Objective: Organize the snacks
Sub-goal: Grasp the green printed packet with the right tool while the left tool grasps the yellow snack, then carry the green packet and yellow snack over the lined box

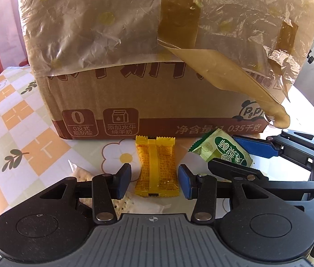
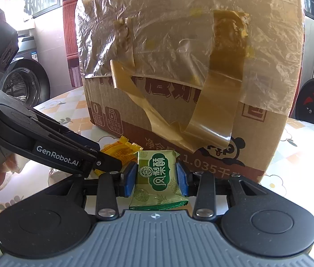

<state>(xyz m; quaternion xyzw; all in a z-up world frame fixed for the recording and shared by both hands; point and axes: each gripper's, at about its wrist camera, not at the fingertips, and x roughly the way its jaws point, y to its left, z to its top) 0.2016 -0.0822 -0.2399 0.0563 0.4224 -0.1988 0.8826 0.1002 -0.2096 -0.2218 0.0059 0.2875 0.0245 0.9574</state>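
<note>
Where one box (image 1: 134, 93) stands, two snack packets lie: yellow (image 1: 155, 166), green (image 2: 158, 178).

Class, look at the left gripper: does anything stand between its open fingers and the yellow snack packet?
Nothing visible does. The yellow snack packet lies flat on the tablecloth directly between the left gripper's open jaws, pads apart from it.

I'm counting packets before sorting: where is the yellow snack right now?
The yellow snack lies on the tablecloth before the cardboard box, between the left gripper's open jaws, left of the green snack in the left wrist view.
</note>
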